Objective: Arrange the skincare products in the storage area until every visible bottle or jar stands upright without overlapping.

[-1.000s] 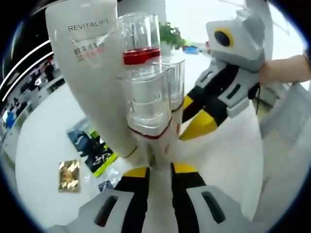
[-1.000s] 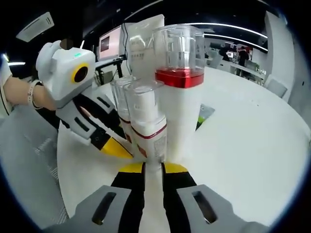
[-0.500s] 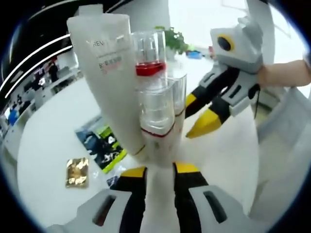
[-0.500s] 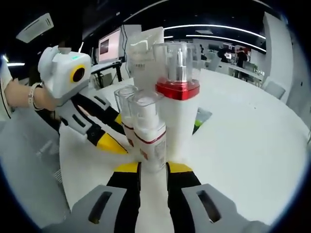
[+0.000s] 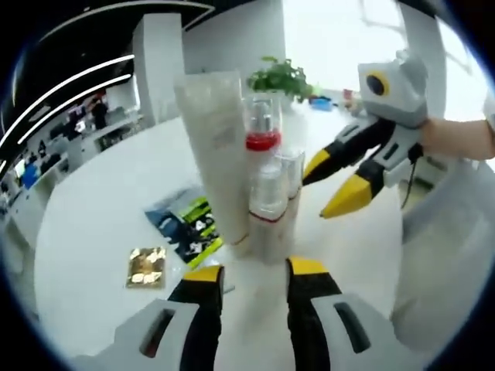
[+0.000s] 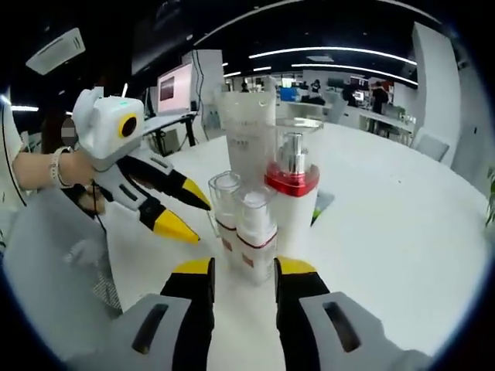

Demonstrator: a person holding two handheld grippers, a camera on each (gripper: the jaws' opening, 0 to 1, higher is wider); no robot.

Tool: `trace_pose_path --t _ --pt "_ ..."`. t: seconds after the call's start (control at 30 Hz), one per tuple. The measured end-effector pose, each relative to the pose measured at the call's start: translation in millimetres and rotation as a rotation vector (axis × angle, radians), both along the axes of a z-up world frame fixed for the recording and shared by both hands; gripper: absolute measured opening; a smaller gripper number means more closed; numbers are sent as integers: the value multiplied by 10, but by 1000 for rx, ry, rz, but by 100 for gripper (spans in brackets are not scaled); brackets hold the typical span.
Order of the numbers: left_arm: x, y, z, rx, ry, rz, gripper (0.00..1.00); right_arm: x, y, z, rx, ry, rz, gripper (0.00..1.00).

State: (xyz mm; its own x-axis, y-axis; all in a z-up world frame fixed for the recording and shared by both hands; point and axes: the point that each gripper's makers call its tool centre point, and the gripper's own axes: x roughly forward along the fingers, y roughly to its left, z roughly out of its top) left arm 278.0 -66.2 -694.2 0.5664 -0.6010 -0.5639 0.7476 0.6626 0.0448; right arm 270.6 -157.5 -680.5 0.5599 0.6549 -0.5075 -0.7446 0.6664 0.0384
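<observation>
Four skincare containers stand upright in a tight cluster on the white table [image 5: 93, 232], just ahead of your left gripper [image 5: 249, 277] tips in the left gripper view. Your left jaws are parted and hold nothing; their yellow tips sit on either side of the cluster's base without touching it. Nearest those tips is a small spray bottle with a clear cap [image 5: 268, 202], and a second small bottle with a clear cap [image 5: 292, 182] stands touching it, on the side toward your right gripper [image 5: 335, 185]. Behind them rises the white pump bottle with a red collar [image 5: 262, 139], and beside that, away from your right gripper, the tall white tube [image 5: 220, 154] stands on its cap, leaning slightly. Your right gripper comes in from the right of that view, jaws spread apart and empty, tips near the cluster but clear of it.

In the right gripper view the same cluster stands just past your right gripper [image 6: 243, 269] tips: spray bottle [image 6: 255, 232] nearest, second bottle [image 6: 224, 202] beside it, pump bottle [image 6: 292, 185] and tube [image 6: 249, 135] behind. Your left gripper [image 6: 184, 216] reaches in there, also parted.

To the far side of your left jaws lie a gold foil sachet [image 5: 147, 267] and a dark and green printed packet [image 5: 188, 226], flat on the table.
</observation>
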Motion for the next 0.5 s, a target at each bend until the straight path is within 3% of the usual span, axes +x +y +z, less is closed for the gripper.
trace_pose_path --t 0.2,0.5 --pt "-50 181 185 -6 -28 40 34 -43 -53 137 5 2 -32 39" --pt "-216 356 309 -6 -12 45 48 -144 -23 283 -10 -14 -35 52"
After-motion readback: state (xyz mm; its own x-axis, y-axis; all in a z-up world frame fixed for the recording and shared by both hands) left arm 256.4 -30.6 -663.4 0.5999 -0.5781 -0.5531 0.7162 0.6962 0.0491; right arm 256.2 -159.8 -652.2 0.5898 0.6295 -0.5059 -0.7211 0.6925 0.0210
